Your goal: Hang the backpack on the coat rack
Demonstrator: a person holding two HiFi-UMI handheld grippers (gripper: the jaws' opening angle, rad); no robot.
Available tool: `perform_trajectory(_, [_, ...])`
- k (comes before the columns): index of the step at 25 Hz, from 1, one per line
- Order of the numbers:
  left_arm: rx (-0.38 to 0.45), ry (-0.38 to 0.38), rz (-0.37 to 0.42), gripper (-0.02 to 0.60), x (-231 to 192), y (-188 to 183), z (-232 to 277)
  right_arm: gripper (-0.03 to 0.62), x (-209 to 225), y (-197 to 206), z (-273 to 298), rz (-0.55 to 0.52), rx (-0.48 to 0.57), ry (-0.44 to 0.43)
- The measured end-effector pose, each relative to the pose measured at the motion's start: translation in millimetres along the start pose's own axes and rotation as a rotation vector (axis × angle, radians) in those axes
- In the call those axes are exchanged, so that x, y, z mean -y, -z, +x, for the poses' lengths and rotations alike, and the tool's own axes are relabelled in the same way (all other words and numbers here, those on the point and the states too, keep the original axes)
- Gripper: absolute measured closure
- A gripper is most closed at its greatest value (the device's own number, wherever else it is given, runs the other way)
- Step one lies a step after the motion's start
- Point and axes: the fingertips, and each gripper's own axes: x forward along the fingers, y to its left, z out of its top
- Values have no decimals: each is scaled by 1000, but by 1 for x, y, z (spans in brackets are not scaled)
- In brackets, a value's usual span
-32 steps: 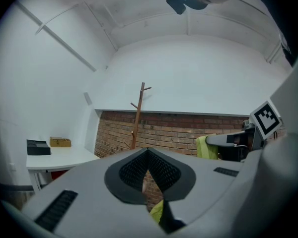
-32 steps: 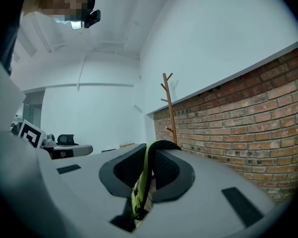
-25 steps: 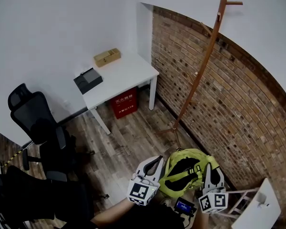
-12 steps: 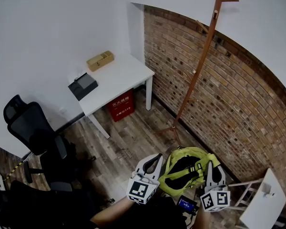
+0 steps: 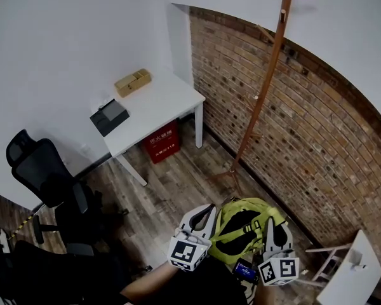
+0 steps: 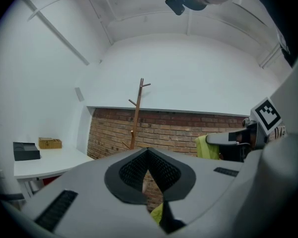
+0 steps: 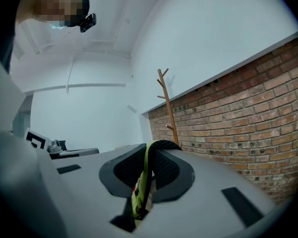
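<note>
A yellow-green and black backpack hangs in the air between my two grippers, above the wooden floor. My right gripper is shut on a yellow-green strap, which runs up between its pads. My left gripper sits at the backpack's left edge with its pads meeting at the tips and a bit of yellow-green fabric low between them. The wooden coat rack stands ahead against the brick wall, with bare pegs near its top.
The brick wall runs along the right. A white desk at the back carries a wooden box and a black box; a red box stands under it. A black office chair is at the left and a white stool at the lower right.
Both grippers have shifted a little with the backpack, and the right one now sits slightly further left in the head view. Both grips are unchanged.
</note>
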Motion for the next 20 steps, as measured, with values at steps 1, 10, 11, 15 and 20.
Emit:
perform_trajectory(1, [-1,-3,-1,575,1,0,4,554,0,1,1,-2,-4,-9])
perform_trajectory(10, [19,-56,-34,575,-5,-2,46,554,1,-10,29,-58,8,-106])
perform_trajectory(11, [16,-57,-29,575,-6,-2,47,554,2,-11,32,-56,7,-106])
perform_trajectory(15, [17,-59,-7,575,-17,-6,55,554,3,-12,45,-61,2,-102])
perform_trajectory(20, [26,-22,5,575,-35,-9,72,554,7,-14,67,-64,9,-67])
